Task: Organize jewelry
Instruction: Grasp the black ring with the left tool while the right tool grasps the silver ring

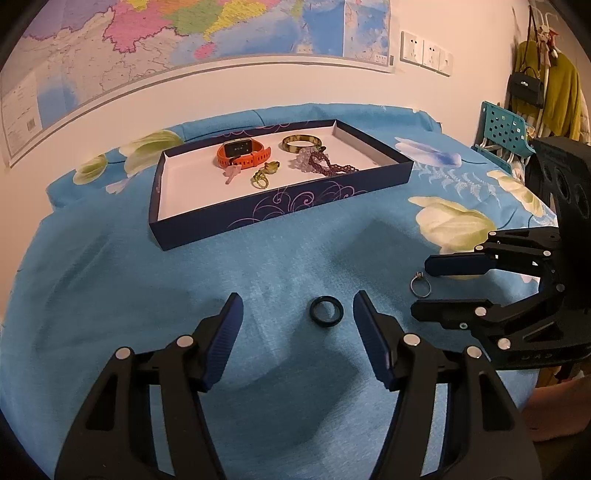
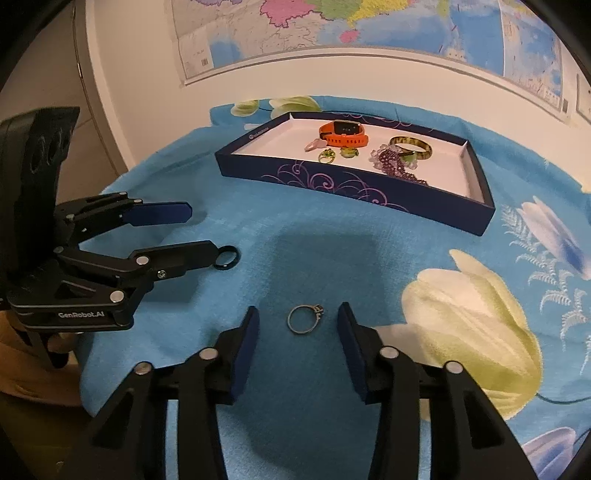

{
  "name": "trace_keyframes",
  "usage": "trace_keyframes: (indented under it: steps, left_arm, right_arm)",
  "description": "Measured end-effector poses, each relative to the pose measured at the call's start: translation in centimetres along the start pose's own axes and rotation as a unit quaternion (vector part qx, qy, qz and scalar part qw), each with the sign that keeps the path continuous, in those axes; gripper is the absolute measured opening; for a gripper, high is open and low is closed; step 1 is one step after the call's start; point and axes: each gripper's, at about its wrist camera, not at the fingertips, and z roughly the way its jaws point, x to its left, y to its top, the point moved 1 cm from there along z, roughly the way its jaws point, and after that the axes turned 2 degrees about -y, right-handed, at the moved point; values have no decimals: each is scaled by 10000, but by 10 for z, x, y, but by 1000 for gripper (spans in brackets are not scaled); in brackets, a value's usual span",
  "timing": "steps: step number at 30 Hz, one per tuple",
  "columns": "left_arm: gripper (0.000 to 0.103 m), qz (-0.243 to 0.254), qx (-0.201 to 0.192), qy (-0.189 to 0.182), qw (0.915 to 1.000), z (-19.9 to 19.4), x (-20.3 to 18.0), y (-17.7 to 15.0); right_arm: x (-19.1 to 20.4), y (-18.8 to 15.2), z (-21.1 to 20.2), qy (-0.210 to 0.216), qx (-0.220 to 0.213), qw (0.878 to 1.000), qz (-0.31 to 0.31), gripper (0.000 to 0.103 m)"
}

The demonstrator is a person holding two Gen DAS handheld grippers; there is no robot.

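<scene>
Holding one gripper in each hand, we kept both low over the blue flowered cloth (image 1: pixel 280 258), on the near side of the dark blue tray (image 1: pixel 207 229). Our left gripper (image 1: pixel 298 303) pointed toward the tray with its jaws wide apart, and the black ring (image 1: pixel 326 311) lay flat on the cloth between the two fingertips, touching neither of them. Our right gripper (image 2: pixel 298 316) also pointed toward the tray, a little to the right of the left one, and its jaws were apart as well. The silver ring (image 2: pixel 305 319) with a small stone lay on the cloth between its fingers, also untouched. In the left wrist view the right gripper (image 1: pixel 421 286) came in from the side, and the silver ring (image 1: pixel 420 285) sat just at its fingertips.

We counted two rings outside the tray, both on the cloth in front of its near wall. Inside the tray (image 2: pixel 354 184) we counted one orange watch (image 2: pixel 343 133) at the far side, one green-brown bangle (image 2: pixel 410 147) to the right of it, one purple bead string (image 2: pixel 397 162) in front of the bangle, one pink small piece (image 2: pixel 314 144) and two small green pieces (image 2: pixel 338 154) near the middle. What the pale cluster beside the beads was, we could not tell. Behind the tray one map (image 1: pixel 166 33) hung on the wall.
</scene>
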Motion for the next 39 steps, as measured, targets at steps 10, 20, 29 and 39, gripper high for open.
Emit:
trace_keyframes:
  steps: [10, 20, 29, 39]
  left_arm:
    - [56, 43, 196, -36, 9998, 11, -6, 2]
    - [39, 33, 431, -102, 9990, 19, -6, 0]
    - [29, 16, 450, -86, 9989, 21, -7, 0]
    - [23, -50, 436, -101, 9990, 21, -5, 0]
  right_arm:
    - [-4, 0, 0, -210, -19, 9998, -18, 18]
    - [-6, -1, -2, -138, -40, 9999, 55, 15]
    - [-10, -3, -5, -46, -68, 9998, 200, 4]
    - [-21, -2, -9, 131, -166, 9987, 471, 2]
